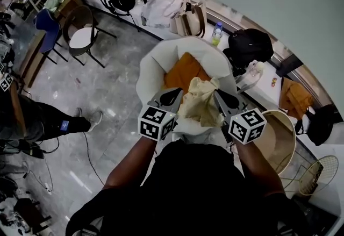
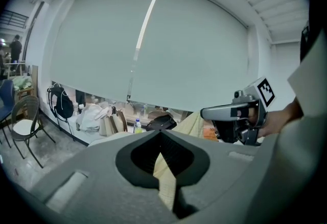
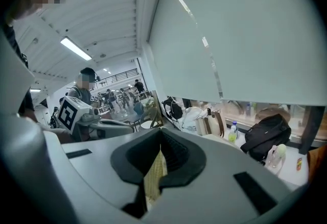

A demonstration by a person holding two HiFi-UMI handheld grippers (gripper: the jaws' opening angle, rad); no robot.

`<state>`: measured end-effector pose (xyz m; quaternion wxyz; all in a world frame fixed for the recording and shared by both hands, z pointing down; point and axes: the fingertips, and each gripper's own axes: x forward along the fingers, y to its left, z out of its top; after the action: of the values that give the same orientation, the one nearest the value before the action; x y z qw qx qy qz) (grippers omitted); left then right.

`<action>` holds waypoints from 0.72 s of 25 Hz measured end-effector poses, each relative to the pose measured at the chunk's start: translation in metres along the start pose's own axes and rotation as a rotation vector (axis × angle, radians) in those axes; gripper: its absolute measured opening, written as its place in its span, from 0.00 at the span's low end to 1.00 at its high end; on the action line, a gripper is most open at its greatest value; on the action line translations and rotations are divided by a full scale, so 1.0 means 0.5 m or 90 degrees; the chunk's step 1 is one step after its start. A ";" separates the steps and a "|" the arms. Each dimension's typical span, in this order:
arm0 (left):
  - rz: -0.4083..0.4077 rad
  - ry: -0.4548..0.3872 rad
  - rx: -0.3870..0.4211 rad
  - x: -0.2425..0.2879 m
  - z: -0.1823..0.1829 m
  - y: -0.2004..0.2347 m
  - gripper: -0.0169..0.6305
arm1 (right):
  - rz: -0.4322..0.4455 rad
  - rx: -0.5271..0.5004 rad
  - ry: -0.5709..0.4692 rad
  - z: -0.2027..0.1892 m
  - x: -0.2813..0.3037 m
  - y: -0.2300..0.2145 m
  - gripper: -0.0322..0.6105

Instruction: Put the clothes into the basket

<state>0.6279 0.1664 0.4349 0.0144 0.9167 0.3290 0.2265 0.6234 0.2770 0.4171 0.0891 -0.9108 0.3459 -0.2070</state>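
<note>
A pale yellow cloth hangs lifted between my two grippers, over a white round surface. My left gripper is shut on its left edge, and the fabric shows pinched between the jaws. My right gripper is shut on the cloth's right edge. An orange garment lies on the white surface just beyond. A round beige basket stands on the floor to the right of my right gripper. Each gripper view shows the other gripper, right and left, level with it.
A wire basket sits beside the beige one. A black backpack, a bottle and bags line the window ledge. A chair stands at the far left, and a person's legs are at the left edge.
</note>
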 end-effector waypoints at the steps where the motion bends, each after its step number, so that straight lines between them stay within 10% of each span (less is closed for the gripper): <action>1: 0.004 -0.003 -0.003 0.000 0.002 -0.011 0.02 | 0.005 -0.001 -0.001 0.002 -0.011 0.001 0.08; 18: 0.080 -0.035 -0.043 -0.040 -0.037 -0.218 0.02 | 0.093 -0.035 -0.004 -0.016 -0.193 0.014 0.08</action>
<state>0.5415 0.2372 0.4243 0.0405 0.9404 0.2626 0.2124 0.5508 0.3359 0.3916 0.0796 -0.8860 0.4166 -0.1875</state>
